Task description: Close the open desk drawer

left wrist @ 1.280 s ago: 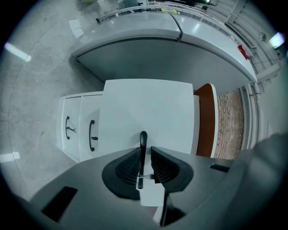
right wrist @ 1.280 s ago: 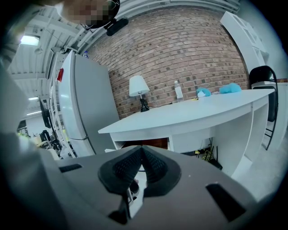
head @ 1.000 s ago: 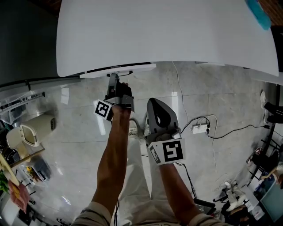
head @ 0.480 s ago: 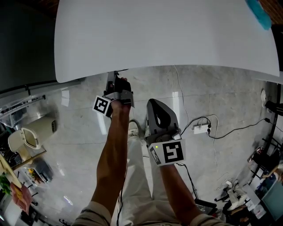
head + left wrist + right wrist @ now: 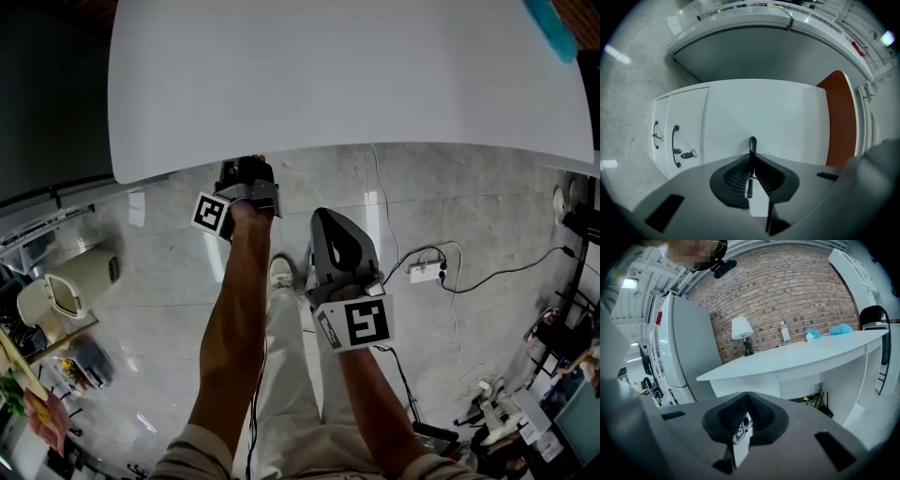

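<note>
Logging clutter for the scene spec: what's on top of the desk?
On the desk: a white lamp, a clear bottle and blue items, at the back by the brick wall. Rest of the top looks bare; only spots behind those items are covered.

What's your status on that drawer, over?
Both shut, empty: left gripper up at the desk front, right gripper held back. No drawer juts out; looks closed. Nothing in the way.
</note>
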Tool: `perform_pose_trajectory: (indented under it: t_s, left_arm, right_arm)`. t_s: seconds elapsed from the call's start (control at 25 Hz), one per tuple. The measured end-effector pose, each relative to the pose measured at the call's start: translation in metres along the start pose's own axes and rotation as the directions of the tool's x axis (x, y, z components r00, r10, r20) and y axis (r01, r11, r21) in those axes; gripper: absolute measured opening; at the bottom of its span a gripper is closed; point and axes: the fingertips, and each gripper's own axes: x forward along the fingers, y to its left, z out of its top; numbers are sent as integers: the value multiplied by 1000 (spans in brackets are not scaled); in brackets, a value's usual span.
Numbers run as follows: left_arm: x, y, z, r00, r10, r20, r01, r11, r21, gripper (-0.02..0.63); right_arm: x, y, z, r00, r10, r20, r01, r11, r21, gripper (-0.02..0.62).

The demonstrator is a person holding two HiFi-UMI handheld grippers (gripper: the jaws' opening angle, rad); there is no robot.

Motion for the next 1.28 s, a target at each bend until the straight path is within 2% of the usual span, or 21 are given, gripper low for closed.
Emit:
perform_pose_trajectory:
  t_s: [0.6,0.92,1.28]
  left_arm:
    - [9,-2,2,1000,-5,-6,5,1000,2,31]
    - [8,0,0,1000,18,-16,-18,1000,24,32]
    - [-7,4,-6,1000,18,-19,-18,1000,5,34]
  right_arm:
    - [-1,0,1,1000,-4,3,4,1000,1,12]
    - [-1,2,5,1000,-8,9,8,1000,4,12]
    - [-5,2,4,1000,-8,11,8,1000,5,12]
